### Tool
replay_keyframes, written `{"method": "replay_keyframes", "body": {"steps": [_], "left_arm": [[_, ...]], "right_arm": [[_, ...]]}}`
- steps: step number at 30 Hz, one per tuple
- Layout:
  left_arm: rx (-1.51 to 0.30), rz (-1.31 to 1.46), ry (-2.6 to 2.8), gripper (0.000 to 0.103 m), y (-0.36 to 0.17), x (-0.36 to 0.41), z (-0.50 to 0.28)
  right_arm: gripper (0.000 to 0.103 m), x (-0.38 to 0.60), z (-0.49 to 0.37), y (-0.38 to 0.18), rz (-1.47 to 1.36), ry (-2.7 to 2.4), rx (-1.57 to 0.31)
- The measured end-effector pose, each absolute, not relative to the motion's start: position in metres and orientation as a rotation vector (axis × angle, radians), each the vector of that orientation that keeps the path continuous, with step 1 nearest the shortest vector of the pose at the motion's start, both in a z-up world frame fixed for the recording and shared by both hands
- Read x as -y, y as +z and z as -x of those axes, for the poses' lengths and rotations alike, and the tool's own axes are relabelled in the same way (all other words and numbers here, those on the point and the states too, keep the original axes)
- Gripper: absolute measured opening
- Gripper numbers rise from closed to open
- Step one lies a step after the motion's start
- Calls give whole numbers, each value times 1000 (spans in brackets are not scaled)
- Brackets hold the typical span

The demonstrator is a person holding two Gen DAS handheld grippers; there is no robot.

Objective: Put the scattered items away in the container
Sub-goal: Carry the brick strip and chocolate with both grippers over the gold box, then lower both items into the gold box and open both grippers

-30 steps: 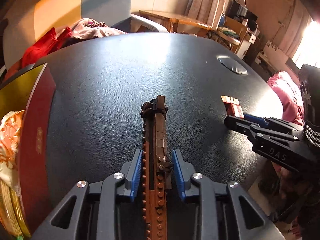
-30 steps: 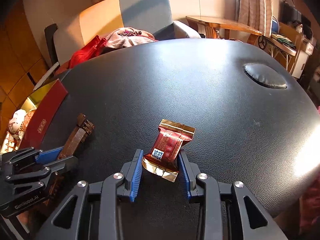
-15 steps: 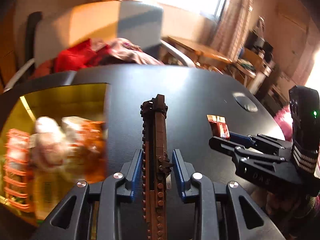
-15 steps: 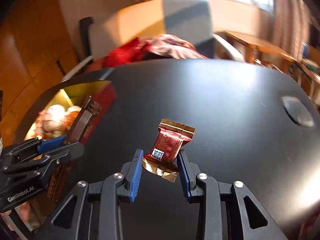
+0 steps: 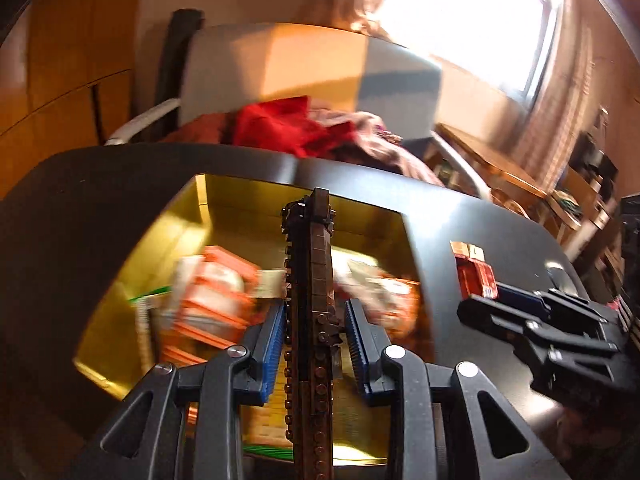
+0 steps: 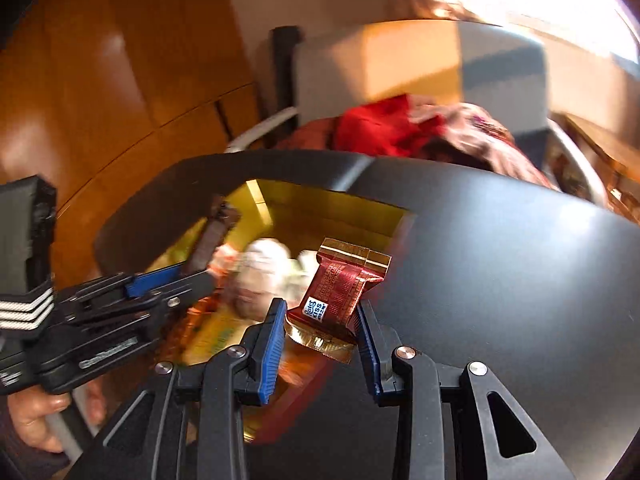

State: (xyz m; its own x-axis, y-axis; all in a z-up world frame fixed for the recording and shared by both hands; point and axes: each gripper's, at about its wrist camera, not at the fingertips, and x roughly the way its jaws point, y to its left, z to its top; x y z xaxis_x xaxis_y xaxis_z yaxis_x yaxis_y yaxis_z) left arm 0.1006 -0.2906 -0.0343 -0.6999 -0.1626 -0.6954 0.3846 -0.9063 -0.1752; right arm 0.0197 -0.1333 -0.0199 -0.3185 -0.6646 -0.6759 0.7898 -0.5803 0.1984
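The box (image 5: 372, 216) sits on the surface (image 5: 460, 220), packets (image 5: 212, 296) inside it. A chair (image 5: 280, 68) with clothes (image 5: 288, 128) stands behind.

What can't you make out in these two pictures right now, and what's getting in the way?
- Left wrist view: items inside the gold box are smeared by motion blur; only orange and white packaging shows.
- Left wrist view: the brown brick piece in the left claw runs off the bottom edge.
- Right wrist view: the box contents are blurred, partly behind the red candy wrapper in the right claw.
- Wrapper print too small beyond "KISS".
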Motion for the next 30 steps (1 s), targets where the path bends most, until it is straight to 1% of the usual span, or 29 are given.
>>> {"method": "replay_keyframes", "body": {"steps": [9,13,14,16,20,23,24,25,30], "left_arm": [[-430,-1044,-2523,31,-51,319,-102],[-468,-1058,-2502,32,-58,323,-99],[-475,-1052,-2503,35,-58,324,-99],[-483,-1034,-2504,36,-57,324,-100],[-467,-1012,-2501,36,-54,322,-107],[-471,-1002,-2485,36,-54,321,-114],[-472,-1000,-2479,37,-54,320,-116],[-473,-998,-2473,41,-54,320,-118],[-442,-983,-2439,44,-50,314,-130]], "right_arm": [[35,195,-29,-48,-969,-1901,-325],[36,211,-23,-62,-1000,-1897,-382],[36,211,-22,-62,-1003,-1894,-378],[39,207,-19,-60,-1009,-1885,-361],[41,201,-18,-57,-1017,-1877,-332],[44,197,-22,-55,-1015,-1875,-314],[46,196,-23,-54,-1013,-1875,-310],[47,194,-25,-54,-1013,-1876,-307],[50,189,-30,-54,-1016,-1894,-295]]}}
